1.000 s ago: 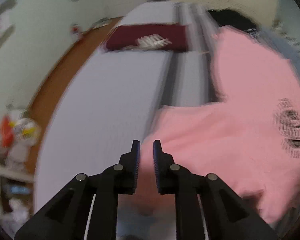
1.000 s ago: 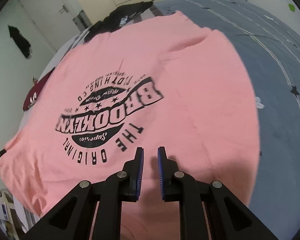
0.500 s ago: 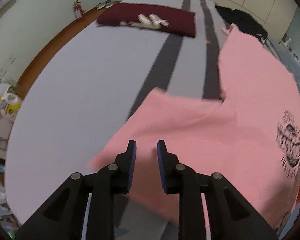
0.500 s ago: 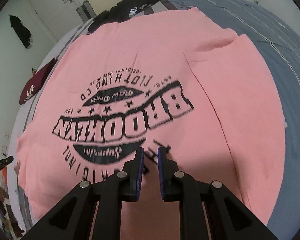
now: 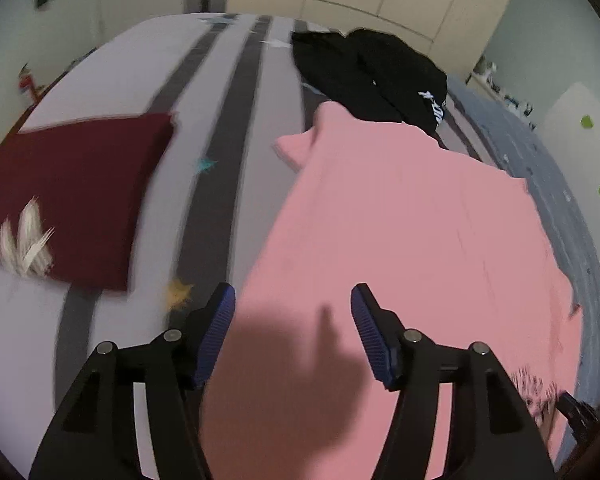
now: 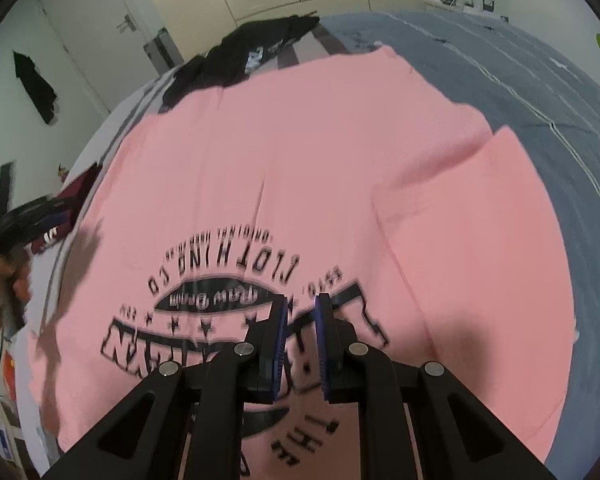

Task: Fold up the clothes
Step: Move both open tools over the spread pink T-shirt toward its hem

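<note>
Two grippers over my pink T-shirt (image 6: pixel 300 168): my left gripper (image 5: pixel 292 320), spread wide, hangs above its near-left edge, my right gripper (image 6: pixel 301 344), nearly closed and empty, above its print, hem far ahead.

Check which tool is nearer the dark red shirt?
Left. The left tool hangs open over the pink shirt's edge, the dark red shirt just beside it. The right tool sits over the pink shirt's print, farther off.

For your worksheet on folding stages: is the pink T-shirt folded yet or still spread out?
Mostly spread: the pink T-shirt lies flat on the bed, print showing, only its right sleeve seemingly turned over the body.
</note>
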